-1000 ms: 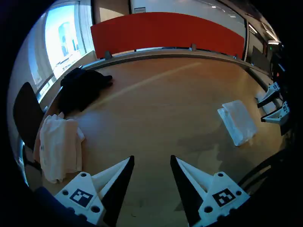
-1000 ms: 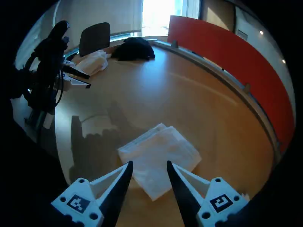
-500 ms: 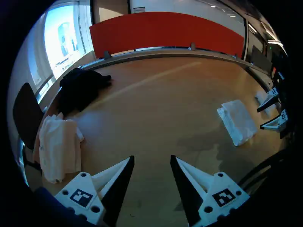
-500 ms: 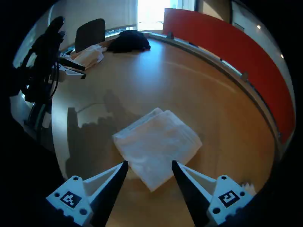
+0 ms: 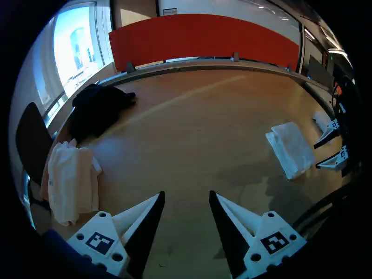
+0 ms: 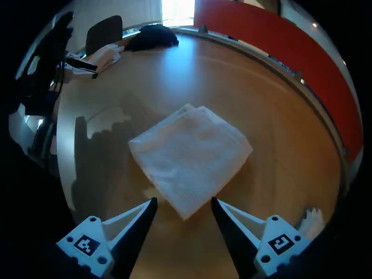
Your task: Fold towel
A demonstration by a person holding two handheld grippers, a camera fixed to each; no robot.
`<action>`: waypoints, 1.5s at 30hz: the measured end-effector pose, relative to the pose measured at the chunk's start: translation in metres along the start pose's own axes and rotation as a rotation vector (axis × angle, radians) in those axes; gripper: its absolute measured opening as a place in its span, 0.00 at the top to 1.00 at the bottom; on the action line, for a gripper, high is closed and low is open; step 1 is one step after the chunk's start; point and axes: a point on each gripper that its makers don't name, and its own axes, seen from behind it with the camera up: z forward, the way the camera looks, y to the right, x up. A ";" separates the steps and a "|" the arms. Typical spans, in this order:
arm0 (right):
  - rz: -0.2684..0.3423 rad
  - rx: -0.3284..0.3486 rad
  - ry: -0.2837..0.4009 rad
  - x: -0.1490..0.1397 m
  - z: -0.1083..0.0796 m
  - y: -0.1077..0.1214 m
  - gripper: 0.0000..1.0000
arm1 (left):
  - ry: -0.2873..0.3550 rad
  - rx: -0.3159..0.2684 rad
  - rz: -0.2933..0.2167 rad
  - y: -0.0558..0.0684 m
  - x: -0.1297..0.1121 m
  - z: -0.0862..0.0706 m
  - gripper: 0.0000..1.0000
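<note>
A white towel (image 6: 191, 156), folded into a square, lies flat on the wooden table (image 6: 260, 121). My right gripper (image 6: 183, 208) hovers open just above its near corner, touching nothing. In the left gripper view the same folded towel (image 5: 291, 149) lies far right, with the right gripper (image 5: 331, 148) beside it. My left gripper (image 5: 186, 201) is open over bare table, nothing between its fingers. In the right gripper view the left gripper (image 6: 80, 66) is at the far left, held by a dark-sleeved arm.
A loose white cloth pile (image 5: 72, 179) lies at the table's left edge, beside a dark chair (image 5: 31, 139). A black garment (image 5: 98, 108) sits farther back. A red partition (image 5: 204, 38) runs along the far side. A small white crumpled item (image 6: 312, 221) rests near the right gripper.
The right gripper has drawn back and risen from the folded towel, so the towel now lies fully ahead of its fingertips. The left gripper has barely moved.
</note>
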 end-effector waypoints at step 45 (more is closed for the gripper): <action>0.018 0.014 -0.040 -0.023 0.009 -0.003 0.95 | 0.002 0.000 0.005 0.001 0.004 0.002 0.31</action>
